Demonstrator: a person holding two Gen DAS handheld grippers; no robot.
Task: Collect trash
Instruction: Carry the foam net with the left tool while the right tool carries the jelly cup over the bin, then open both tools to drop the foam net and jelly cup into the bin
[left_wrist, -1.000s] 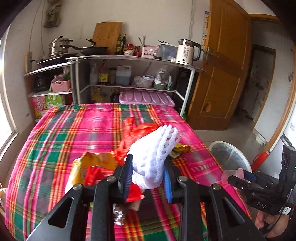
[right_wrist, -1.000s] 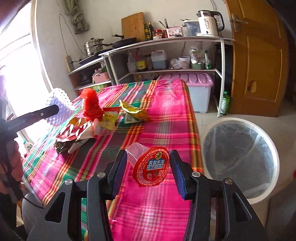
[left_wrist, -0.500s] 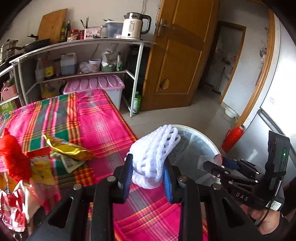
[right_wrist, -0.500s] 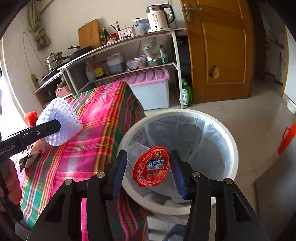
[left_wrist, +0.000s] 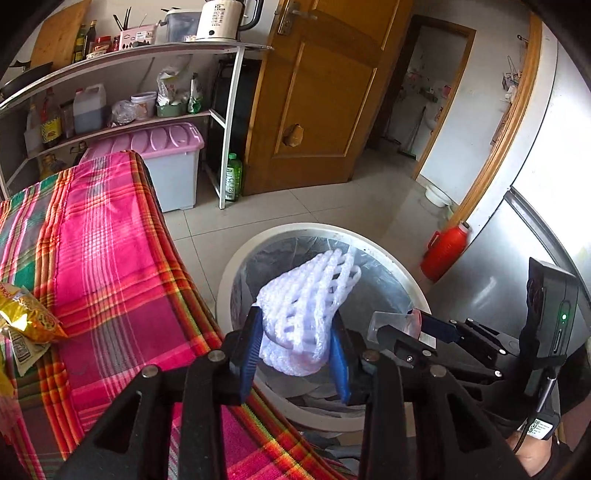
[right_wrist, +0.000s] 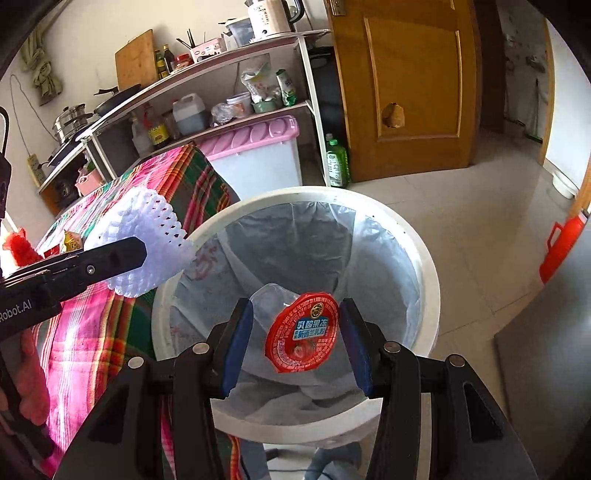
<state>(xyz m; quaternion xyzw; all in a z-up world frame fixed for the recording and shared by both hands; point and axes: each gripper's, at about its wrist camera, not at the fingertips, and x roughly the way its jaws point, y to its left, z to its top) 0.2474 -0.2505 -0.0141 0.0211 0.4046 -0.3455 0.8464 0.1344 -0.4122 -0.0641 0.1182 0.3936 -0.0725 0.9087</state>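
Observation:
My left gripper is shut on a white foam fruit net and holds it over the near rim of the white trash bin, which is lined with a clear bag. The net also shows in the right wrist view, at the bin's left rim. My right gripper is shut on a clear jelly cup with a red lid, held above the bin's opening. The right gripper also shows in the left wrist view.
The table with a pink plaid cloth stands left of the bin, with a yellow snack wrapper on it. A red jug, a pink-lidded storage box, a shelf rack and a wooden door stand around.
Both grippers have swung right from over the table to above the trash bin, each still holding its item. The bin now sits directly beneath them.

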